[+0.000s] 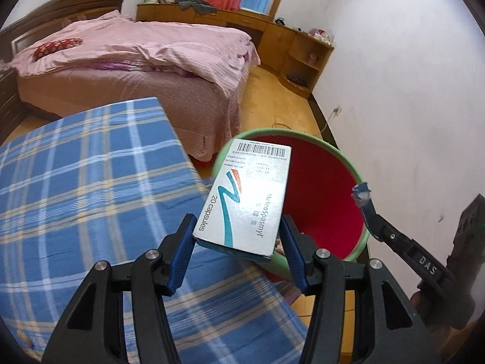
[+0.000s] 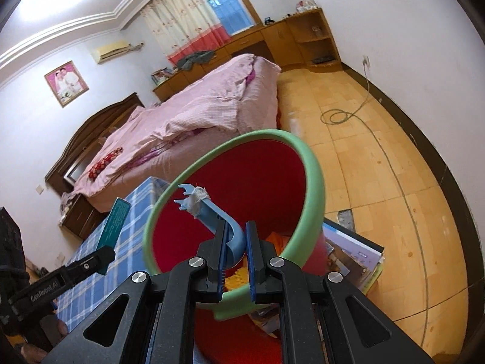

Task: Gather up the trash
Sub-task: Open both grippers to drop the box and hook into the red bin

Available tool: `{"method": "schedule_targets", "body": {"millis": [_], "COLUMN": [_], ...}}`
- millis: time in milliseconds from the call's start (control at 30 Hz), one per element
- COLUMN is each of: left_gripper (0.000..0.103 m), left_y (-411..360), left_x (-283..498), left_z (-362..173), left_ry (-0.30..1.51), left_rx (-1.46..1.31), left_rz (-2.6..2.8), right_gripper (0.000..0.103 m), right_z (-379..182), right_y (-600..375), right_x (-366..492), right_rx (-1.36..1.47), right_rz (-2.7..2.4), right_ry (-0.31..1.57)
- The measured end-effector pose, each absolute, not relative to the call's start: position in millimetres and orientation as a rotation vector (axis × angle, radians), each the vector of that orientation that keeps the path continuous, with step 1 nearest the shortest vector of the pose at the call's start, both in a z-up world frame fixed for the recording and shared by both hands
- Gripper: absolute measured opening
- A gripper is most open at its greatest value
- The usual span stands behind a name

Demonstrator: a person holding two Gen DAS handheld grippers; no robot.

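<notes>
My left gripper (image 1: 238,244) is shut on a white medicine box (image 1: 248,200) with a barcode and teal stripe, held over the near rim of the red bin with a green rim (image 1: 359,176). The box also shows edge-on in the right wrist view (image 2: 114,227). My right gripper (image 2: 236,242) is shut on a blue plastic hook (image 2: 212,215) with a scrap of grey fluff on its tip, held above the open bin (image 2: 315,170). The hook shows in the left wrist view (image 1: 365,203) at the bin's right rim. Orange and yellow scraps lie in the bin's bottom (image 2: 239,276).
A blue plaid tablecloth (image 1: 91,197) covers the table left of the bin. A pink bed (image 1: 145,60) stands behind. A stack of magazines (image 2: 354,257) lies under the bin on the right. A cable (image 2: 391,163) runs across the wooden floor by the white wall.
</notes>
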State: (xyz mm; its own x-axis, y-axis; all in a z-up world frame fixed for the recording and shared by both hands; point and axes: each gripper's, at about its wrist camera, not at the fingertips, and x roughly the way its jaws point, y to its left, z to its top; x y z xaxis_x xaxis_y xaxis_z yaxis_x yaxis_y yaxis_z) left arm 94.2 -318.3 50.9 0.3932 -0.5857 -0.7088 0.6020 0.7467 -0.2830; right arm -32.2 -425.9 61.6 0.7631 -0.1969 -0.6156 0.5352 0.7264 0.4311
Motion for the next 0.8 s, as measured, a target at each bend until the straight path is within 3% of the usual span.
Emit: {"method": "schedule_targets", "body": {"millis": [433, 567, 800], "left_gripper": [0.056, 0.056, 0.056], "left_y": [-343, -338, -319], "left_x": [91, 92, 90], "left_z": [41, 40, 49], "left_ry": [0.884, 0.893, 0.884], "left_rx": [0.086, 0.072, 0.060], "left_rz": [-0.811, -0.805, -0.773], "right_gripper": [0.016, 0.027, 0.032], "right_z": [48, 50, 58], "right_y": [-438, -435, -422], "right_x": [-24, -25, -30], "right_rx": [0.690, 0.684, 0.669], "right_rz": [-0.403, -0.398, -0.372], "right_ry": [0.592, 0.600, 0.593]}}
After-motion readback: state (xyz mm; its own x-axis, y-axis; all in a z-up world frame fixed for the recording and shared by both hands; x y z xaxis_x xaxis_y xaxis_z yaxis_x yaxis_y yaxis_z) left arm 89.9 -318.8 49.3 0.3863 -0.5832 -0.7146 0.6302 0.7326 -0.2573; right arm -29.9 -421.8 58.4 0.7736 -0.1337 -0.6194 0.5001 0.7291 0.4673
